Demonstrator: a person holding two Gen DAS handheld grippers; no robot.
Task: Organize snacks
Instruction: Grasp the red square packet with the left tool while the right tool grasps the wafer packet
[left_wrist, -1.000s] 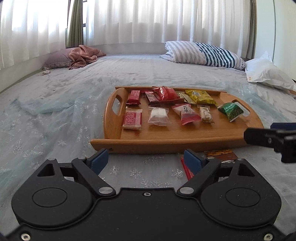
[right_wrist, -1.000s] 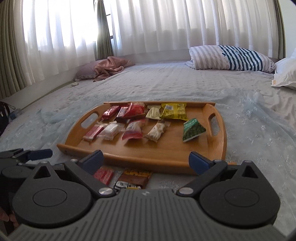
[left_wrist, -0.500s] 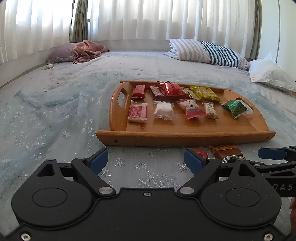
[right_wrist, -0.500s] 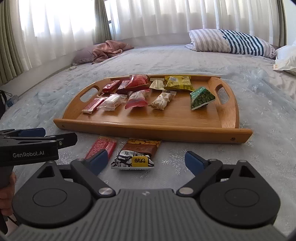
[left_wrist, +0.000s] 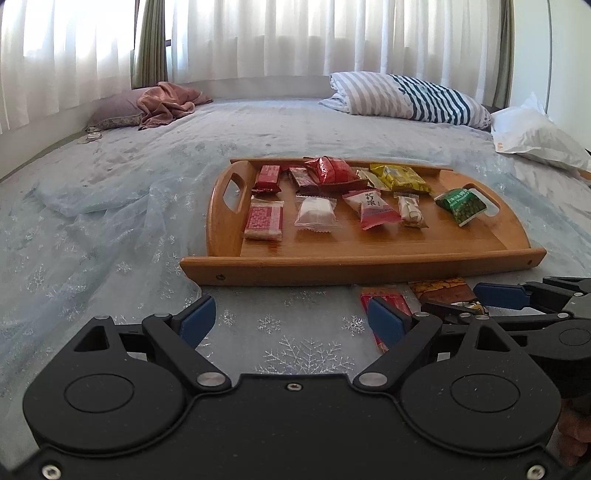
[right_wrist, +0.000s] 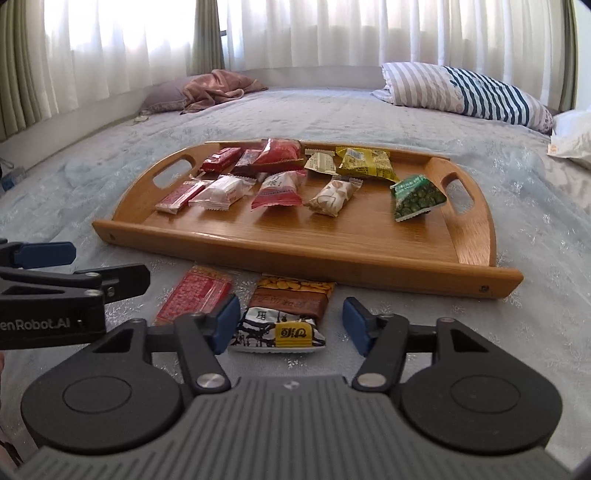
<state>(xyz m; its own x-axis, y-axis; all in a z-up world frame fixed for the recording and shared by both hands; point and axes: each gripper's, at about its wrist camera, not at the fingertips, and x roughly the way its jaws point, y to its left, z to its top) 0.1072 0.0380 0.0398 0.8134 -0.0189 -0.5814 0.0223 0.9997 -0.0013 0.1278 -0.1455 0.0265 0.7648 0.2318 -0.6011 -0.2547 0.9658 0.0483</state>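
Snacks lie in two groups on the bed (right_wrist: 406, 110): most sit in rows on the wooden tray (right_wrist: 332, 254), and two lie on the bedspread just in front of the tray's near rim. Of those two, the brown packet (right_wrist: 284, 314) shows peanuts at its top, dark characters in the middle and a yellow label with black characters at its near end; I cannot read them. At its 9 o'clock lies the red packet (right_wrist: 194, 295), patterned in white, its print too fine to make out.

The right hand-held gripper (right_wrist: 290, 325) has the brown packet between its blue pads; its jaws are closing, and the pads stand just clear of the wrapper on both sides. The left hand-held gripper (left_wrist: 291, 319) hangs wide open over bare bedspread, nothing between its jaws. In the right wrist view its side reads "enRobot.AI", the first letter cut off by the frame edge.

On the tray, the pink packet (left_wrist: 375, 208) carries dark characters on a white panel, and the green packet (left_wrist: 460, 205) at 3 o'clock near the right handle has white characters; neither is legible to me. In the left wrist view the right gripper hides much of the brown packet, and the left gripper's own pad covers part of the red one.
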